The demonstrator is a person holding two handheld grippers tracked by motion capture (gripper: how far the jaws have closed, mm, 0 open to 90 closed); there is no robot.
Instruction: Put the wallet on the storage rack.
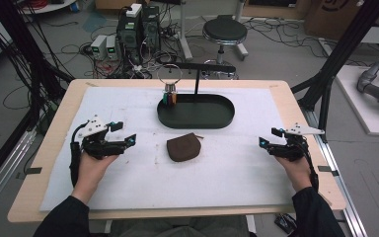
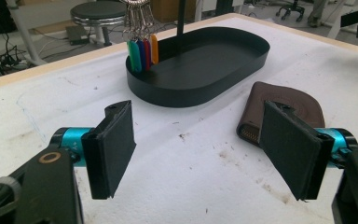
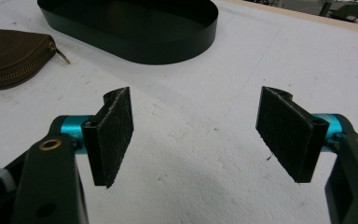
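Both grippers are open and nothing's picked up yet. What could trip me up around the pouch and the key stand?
1. The key ring hangs from the stand's arm over the black tray; tugging it might tip the stand.
2. The brown zip pouch lies flat on the white mat, so the left gripper could push it away rather than pinch it.

Wooden table (image 1: 54, 128), white mat (image 1: 128, 182) on top; black oval tray (image 1: 197, 117), brown pouch (image 1: 183, 147) on mat.
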